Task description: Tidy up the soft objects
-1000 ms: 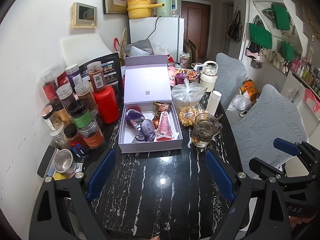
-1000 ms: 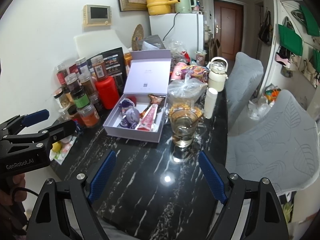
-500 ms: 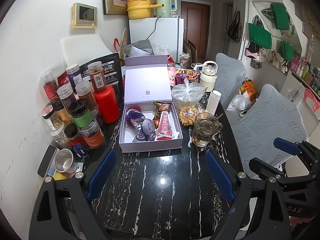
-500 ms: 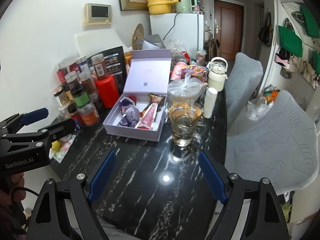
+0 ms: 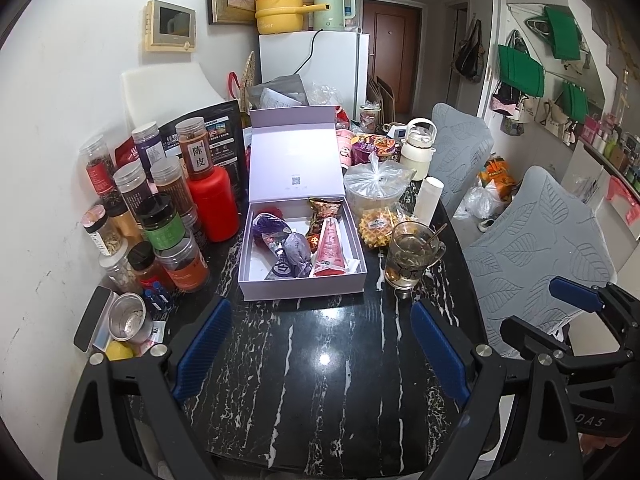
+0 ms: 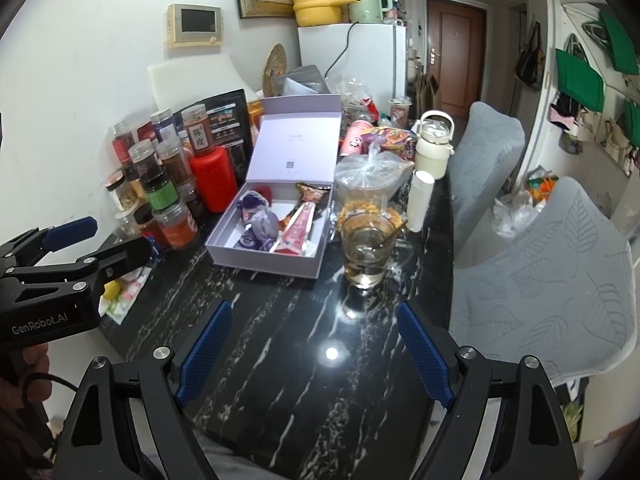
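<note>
Your left gripper (image 5: 320, 344) hangs with its blue-padded fingers spread wide and empty over the near edge of the black marble-patterned table (image 5: 320, 380). Straight ahead of it, well apart, the open lilac cardboard box (image 5: 300, 280) sits mid-table with its lid upright; inside lie the purple wrapped soft packets (image 5: 288, 252) on the left and the pink-red triangular pouch (image 5: 330, 250) on the right. Just right of the box stands a clear glass mug with a spoon (image 5: 410, 256). Your right gripper (image 6: 310, 350) is likewise spread open, holding nothing, near the table's near edge, and the box lies ahead and slightly left of it
</note>
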Motion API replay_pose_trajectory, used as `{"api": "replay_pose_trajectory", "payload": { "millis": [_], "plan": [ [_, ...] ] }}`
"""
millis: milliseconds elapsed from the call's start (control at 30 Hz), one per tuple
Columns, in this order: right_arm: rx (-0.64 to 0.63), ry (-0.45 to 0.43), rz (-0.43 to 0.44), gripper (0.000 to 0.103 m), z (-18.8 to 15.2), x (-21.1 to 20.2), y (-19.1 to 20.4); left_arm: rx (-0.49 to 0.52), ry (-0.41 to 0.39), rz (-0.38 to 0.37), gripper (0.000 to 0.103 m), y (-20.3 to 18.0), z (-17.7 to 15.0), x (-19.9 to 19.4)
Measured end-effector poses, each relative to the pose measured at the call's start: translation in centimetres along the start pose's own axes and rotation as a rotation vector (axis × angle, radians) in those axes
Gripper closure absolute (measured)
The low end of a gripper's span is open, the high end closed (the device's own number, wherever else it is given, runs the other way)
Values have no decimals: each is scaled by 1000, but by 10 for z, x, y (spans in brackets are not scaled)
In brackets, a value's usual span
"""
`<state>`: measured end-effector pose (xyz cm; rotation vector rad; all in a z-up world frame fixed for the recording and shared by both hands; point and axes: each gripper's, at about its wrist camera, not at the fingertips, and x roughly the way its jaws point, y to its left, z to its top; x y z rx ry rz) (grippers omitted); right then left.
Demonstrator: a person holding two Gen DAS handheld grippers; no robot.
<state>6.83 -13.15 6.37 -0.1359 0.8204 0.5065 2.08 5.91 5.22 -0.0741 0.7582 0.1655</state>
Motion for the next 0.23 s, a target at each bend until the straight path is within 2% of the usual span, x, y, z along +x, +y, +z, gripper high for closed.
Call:
{"api": "replay_pose_trajectory", "payload": {
  "millis": [233],
  "plan": [
    [-7,8,-2,17,-4,0,-1,8,17,-21,11,3,-3,5]
  ]
}}
